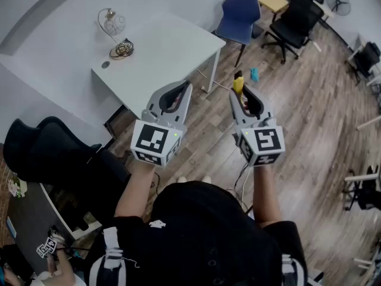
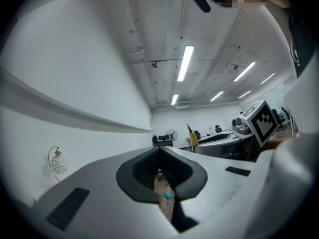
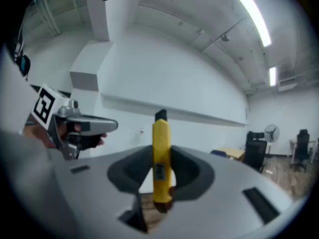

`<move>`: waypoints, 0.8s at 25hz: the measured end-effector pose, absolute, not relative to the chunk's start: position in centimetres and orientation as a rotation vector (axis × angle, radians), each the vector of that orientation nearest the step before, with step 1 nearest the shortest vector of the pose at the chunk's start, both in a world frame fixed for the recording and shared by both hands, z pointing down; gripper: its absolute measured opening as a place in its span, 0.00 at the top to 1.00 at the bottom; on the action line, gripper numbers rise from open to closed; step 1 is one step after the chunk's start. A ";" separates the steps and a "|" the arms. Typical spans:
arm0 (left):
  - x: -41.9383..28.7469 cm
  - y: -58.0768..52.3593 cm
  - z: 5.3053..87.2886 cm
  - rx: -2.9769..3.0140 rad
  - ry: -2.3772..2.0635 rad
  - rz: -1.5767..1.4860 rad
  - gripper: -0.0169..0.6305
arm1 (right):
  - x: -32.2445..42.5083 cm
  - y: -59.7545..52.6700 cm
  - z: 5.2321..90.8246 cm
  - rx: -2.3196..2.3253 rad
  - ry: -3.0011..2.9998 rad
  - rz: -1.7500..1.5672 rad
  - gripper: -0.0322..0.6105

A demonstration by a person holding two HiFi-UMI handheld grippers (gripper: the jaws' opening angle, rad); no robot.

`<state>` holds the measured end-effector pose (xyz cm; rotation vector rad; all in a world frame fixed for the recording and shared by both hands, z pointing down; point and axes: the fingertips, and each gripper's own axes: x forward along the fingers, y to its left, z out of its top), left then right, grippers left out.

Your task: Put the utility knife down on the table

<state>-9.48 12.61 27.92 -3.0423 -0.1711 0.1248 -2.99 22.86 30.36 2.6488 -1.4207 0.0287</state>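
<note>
My right gripper (image 1: 240, 95) is shut on a yellow utility knife (image 1: 238, 84), which stands upright between its jaws with the dark blade tip on top (image 3: 161, 153). It is held level in the air over the wooden floor, to the right of the white table (image 1: 161, 52). My left gripper (image 1: 184, 88) hovers beside it near the table's front corner. Its jaws meet at the tips with nothing between them (image 2: 159, 149). The left gripper view shows the knife (image 2: 192, 136) off to the right.
A wire lamp (image 1: 112, 24) and a coiled cable (image 1: 122, 49) sit on the table's far side. A blue chair (image 1: 239, 14) and black office chairs (image 1: 294, 19) stand beyond it. A black chair (image 1: 47, 154) is at my left. A small blue item (image 1: 254, 74) lies on the floor.
</note>
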 end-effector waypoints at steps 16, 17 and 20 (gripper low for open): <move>-7.8 14.9 29.7 -3.092 -0.090 0.054 0.95 | -0.9 25.0 32.2 2.607 -1.539 0.094 0.74; -7.6 15.4 29.8 -3.093 -0.084 0.049 0.95 | -0.7 25.5 32.4 2.603 -1.549 0.097 0.74; -7.0 16.8 30.4 -3.085 -0.075 0.040 0.95 | 0.1 26.8 33.0 2.603 -1.577 0.107 0.74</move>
